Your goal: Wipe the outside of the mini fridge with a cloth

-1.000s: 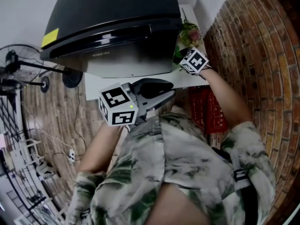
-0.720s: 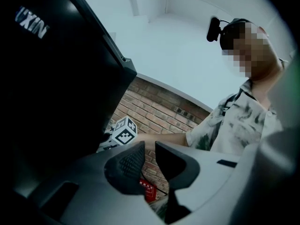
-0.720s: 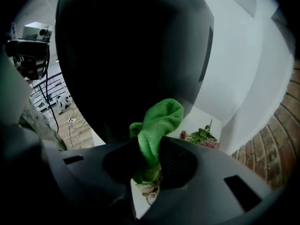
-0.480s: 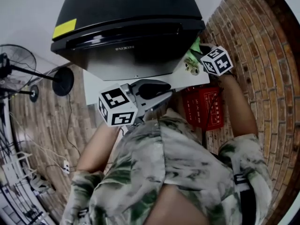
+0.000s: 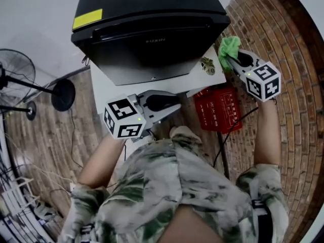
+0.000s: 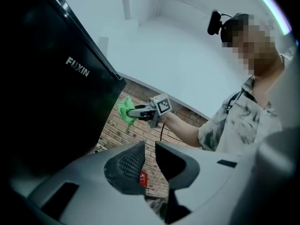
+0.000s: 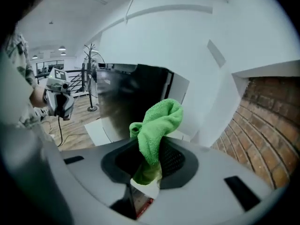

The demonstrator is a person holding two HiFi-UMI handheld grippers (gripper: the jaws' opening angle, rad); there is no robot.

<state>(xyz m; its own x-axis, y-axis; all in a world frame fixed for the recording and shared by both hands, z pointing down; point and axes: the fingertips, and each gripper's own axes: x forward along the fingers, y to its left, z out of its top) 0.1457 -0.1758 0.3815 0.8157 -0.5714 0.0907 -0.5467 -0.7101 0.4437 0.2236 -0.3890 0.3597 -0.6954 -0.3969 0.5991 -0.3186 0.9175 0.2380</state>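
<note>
Held the left gripper (image 5: 172, 105) closest in, low before the door of the mini fridge (image 5: 152, 29), jaws only a narrow gap apart and nothing between them. Judged it parked there, clear of the wiping path, with one cloth enough for the job. Aimed it roughly at the fridge's right front corner, letting its own camera take in the other gripper.

Noted a red crate (image 5: 218, 109) on the floor, forward of the fridge's right front corner, beside the edge of the white worktop (image 5: 106, 92) under the fridge.

Further out, carried the right gripper (image 5: 230, 61) just off that same corner, jaws clamped on a green cloth (image 5: 229, 46). Pinched the cloth near its middle, with a bunched wad standing out past the jaw tips and a short tail hanging back between them — likely to bring soft pile, not hard plastic, against the black shell first. Ran the cloth's long axis along the gripper's own line, free end leading toward the fridge's right side wall; could not tell contact from a near miss.

Farthest, found the fridge upright, long axis vertical, door and logo facing the person, a yellow label (image 5: 87, 19) at the left front of its top. Read the wipe as about to start on the right side — made out no streak or wet mark on the shell.
</note>
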